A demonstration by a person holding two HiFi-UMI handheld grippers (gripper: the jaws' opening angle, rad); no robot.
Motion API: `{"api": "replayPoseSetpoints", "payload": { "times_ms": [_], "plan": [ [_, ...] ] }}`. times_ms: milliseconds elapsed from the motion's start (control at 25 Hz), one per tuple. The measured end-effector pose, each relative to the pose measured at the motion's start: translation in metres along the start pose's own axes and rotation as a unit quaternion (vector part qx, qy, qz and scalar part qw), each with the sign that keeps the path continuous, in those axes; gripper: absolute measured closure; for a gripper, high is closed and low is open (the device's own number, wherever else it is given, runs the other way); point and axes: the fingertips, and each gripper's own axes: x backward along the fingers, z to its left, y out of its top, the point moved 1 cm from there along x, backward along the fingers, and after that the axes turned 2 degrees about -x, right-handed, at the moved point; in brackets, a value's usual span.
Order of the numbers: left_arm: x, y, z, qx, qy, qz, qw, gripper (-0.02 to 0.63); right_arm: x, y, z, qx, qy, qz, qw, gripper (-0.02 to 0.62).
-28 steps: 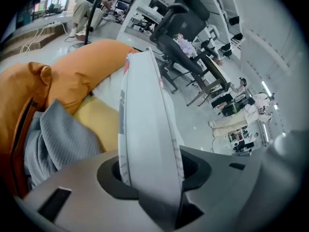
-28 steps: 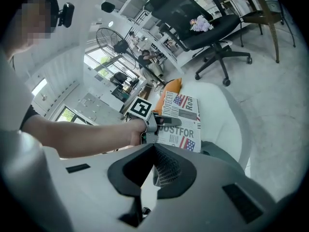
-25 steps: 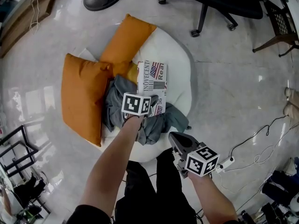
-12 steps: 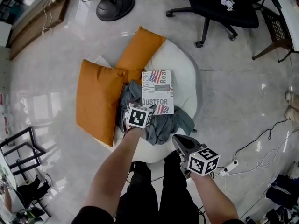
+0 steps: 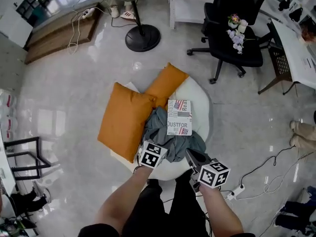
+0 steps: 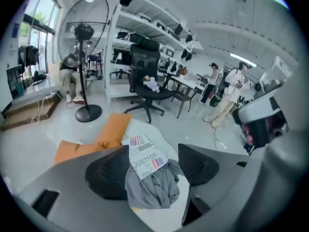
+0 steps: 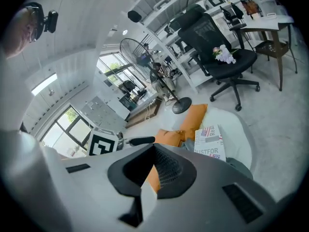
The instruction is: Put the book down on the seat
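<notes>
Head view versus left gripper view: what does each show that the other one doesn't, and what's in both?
Only the head view: the person's arms and dark trousers, seen from above. Only the left gripper view: white shelving, people standing at the right, and the left gripper, whose jaws have just been opening and stand apart with nothing gripped. Both: the book lying partly on grey cloth on the white seat, two orange cushions, the fan, the black office chair.
</notes>
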Motion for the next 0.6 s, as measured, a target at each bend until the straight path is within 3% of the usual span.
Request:
{"api": "replayPoseSetpoints", "payload": {
  "times_ms": [160,240,440,600],
  "plan": [
    [0.077,0.034,-0.011,0.042,-0.024,-0.064,0.9967,0.303,0.019,0.011,0.056,0.018,-0.001,-0.014,1.000,0.581],
    [0.114,0.052,-0.015,0.031,-0.029,-0.086,0.9954,0.427,0.030,0.016,0.082,0.025,-0.003,-0.021,0.999,0.581],
    [0.186,0.086,-0.009,0.001,-0.028,-0.122,0.9921,0.505,0.057,0.020,0.132,0.045,-0.008,-0.038,0.998,0.582],
    [0.234,0.082,-0.002,0.001,-0.023,-0.136,0.9904,0.514,0.078,0.004,0.161,0.057,-0.021,-0.042,0.997,0.581]
  ]
}}
